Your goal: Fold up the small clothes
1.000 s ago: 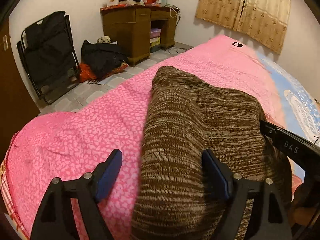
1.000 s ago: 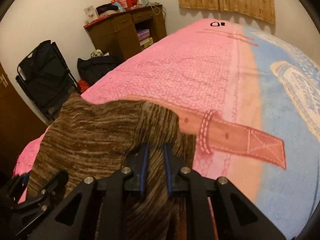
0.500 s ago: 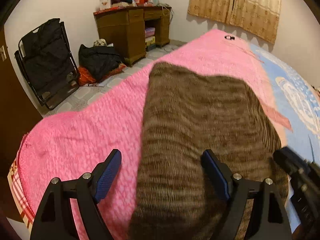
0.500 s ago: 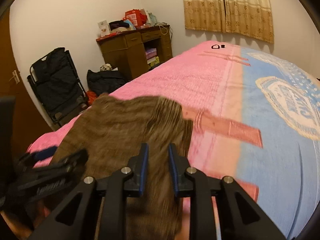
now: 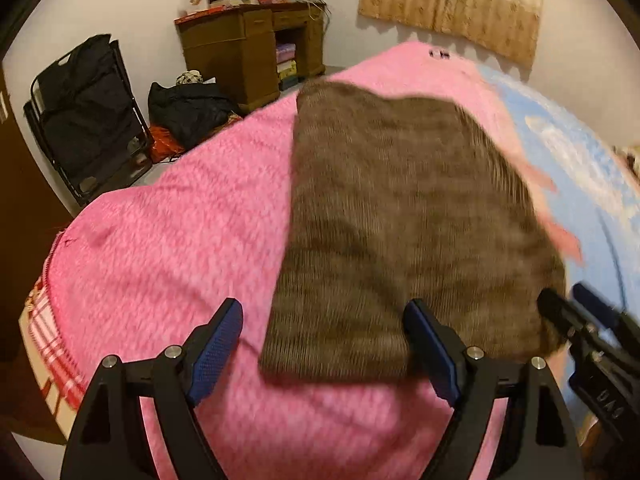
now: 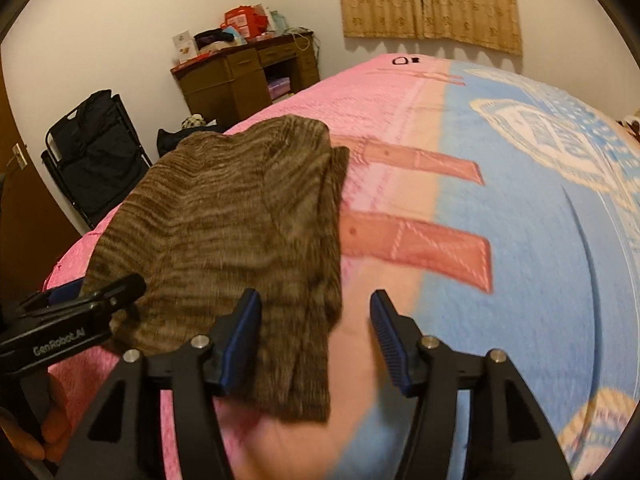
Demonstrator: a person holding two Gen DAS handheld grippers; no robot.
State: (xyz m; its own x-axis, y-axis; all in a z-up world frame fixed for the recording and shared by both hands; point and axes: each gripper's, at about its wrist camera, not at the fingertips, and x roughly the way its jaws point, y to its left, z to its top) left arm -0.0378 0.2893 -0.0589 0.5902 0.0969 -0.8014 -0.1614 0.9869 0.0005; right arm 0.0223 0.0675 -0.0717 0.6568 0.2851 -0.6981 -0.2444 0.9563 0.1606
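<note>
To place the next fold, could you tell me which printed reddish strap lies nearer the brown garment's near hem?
The lower strap, the broader one nearer the camera; the other strap sits beside the garment's far end.

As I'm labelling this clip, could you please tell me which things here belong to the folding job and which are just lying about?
Job:
brown knit garment
pink and blue bedspread
left tool, open
right tool, opening

Lying about:
wooden desk
folded black chair
black bag
curtain

My left gripper [image 5: 322, 344] is wide open over the pink bed [image 5: 168, 240]. The folded brown knit [image 5: 400, 220] lies just ahead, its near corner between my fingers [image 5: 218, 344], untouched.
</note>
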